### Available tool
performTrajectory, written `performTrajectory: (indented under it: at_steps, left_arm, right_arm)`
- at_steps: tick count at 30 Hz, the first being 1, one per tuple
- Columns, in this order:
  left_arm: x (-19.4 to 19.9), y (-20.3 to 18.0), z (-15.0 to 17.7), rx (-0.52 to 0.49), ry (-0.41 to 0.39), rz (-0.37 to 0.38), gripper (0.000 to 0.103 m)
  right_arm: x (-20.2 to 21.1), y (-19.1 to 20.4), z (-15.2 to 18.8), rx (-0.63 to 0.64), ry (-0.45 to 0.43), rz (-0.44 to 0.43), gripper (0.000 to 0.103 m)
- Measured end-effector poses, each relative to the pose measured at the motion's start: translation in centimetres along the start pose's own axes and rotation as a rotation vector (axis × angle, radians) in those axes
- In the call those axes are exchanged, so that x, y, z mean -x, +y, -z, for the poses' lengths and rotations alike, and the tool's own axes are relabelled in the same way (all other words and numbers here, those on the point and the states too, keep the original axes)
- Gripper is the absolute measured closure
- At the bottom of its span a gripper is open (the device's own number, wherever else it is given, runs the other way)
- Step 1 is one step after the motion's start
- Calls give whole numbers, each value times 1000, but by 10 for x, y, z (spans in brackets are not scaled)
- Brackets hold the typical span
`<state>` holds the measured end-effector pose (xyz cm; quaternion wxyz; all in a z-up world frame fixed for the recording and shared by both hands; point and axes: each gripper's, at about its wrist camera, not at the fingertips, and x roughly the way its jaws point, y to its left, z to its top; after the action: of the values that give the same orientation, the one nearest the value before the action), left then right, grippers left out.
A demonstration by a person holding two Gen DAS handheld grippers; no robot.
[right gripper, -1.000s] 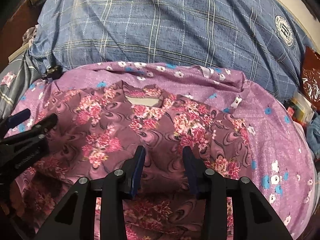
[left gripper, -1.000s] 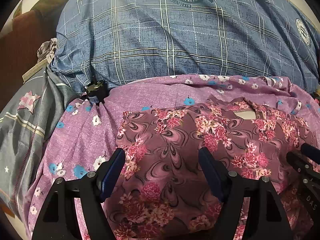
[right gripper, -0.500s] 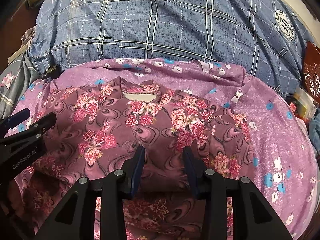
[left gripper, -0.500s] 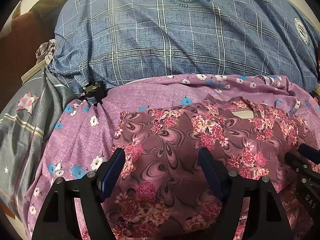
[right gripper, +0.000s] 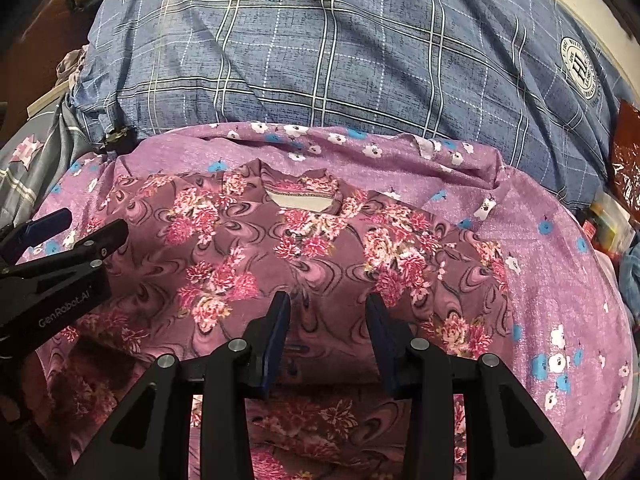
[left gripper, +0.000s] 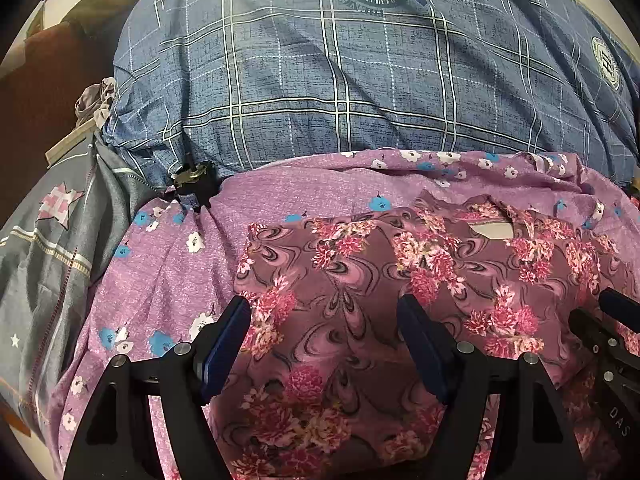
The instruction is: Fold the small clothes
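Observation:
A maroon floral garment lies on a purple flowered cloth, neckline away from me; it also shows in the right wrist view. Its near part is folded up over itself. My left gripper is open, jaws wide, hovering over the garment's left half. My right gripper is open, narrower, over the garment's near middle. The left gripper also shows at the left edge of the right wrist view; the right gripper shows at the right edge of the left wrist view.
A big blue plaid pillow lies behind the cloth. A grey star-print fabric lies at left. A small dark clip sits at the pillow's edge. Red packaging and clutter are at right.
Both grippers drew back slightly toward me; the garment sits a little farther ahead in each view. Jaw openings are unchanged.

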<state>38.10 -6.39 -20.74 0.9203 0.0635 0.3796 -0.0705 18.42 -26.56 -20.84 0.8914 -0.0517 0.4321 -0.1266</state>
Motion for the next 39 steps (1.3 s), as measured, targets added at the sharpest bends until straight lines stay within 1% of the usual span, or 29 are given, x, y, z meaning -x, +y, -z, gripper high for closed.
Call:
performTrajectory:
  at_steps: [13, 15, 17, 19, 22, 24, 25, 26, 28, 30, 31, 34, 37, 39]
  left_arm:
    - [1, 8, 0, 1, 4, 2, 28]
    - [2, 12, -1, -1, -5, 8, 28]
    - [2, 22, -2, 16, -8, -6, 28]
    - [-4, 36, -1, 46, 18, -40, 28]
    - [-24, 52, 6, 88, 93, -71, 28]
    - [-36, 55, 9, 88, 142, -88, 28]
    - [-40, 54, 10, 81, 152, -84, 28]
    - [-42, 53, 10, 71, 150, -86, 28]
    - [-41, 51, 8, 54, 144, -91, 28]
    - [-38, 54, 6, 61, 139, -75, 28]
    - [-36, 56, 5, 64, 152, -66, 28]
    - [-25, 70, 5, 87, 136, -53, 28]
    - [-8, 85, 12, 96, 114, -60, 28]
    - [5, 97, 22, 114, 108, -60, 28]
  right_arm:
    - [0, 6, 1, 24, -4, 3, 62]
    - [-2, 0, 1, 17, 8, -2, 62]
    - [-6, -16, 1, -31, 20, -13, 62]
    - [-10, -38, 2, -108, 32, -20, 66]
    - [-19, -66, 4, -209, 51, -19, 65]
    - [-28, -77, 6, -251, 86, -29, 65]
    - [-37, -80, 8, -256, 122, -33, 67]
    - [-42, -80, 10, -251, 136, -34, 67]
    - [-39, -77, 9, -221, 123, -24, 66]
    - [-35, -78, 8, -214, 119, -46, 64]
    - [-30, -80, 9, -222, 108, -66, 64]
    - [-16, -89, 13, -233, 82, -105, 64]
    - [-1, -100, 22, -243, 59, -118, 64]
    - [12, -108, 31, -269, 45, -126, 63]
